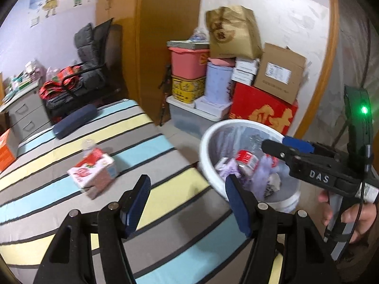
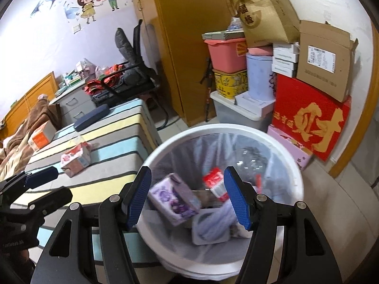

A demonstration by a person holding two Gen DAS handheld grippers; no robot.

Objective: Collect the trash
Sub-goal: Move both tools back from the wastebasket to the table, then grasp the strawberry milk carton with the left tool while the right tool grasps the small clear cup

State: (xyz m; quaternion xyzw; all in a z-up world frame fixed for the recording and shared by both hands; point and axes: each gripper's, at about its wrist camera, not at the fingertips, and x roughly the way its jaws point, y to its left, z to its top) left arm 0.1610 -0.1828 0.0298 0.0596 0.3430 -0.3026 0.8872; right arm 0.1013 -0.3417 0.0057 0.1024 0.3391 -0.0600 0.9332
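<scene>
1. The striped bed [image 1: 146, 156] is filling the lower left of the left wrist view.
2. The white bin [image 2: 279, 142], lined with a clear bag, is sitting at lower centre of the right wrist view, holding a purple carton [image 2: 171, 198] and other trash.
3. The left gripper [image 1: 187, 203] is hanging released over the bed, holding nothing.
4. The right gripper [image 2: 187, 198] is hovering released above the bin, grasping nothing.
5. A red-and-white carton [image 1: 93, 170] is lying on the bed, left of centre.
</scene>
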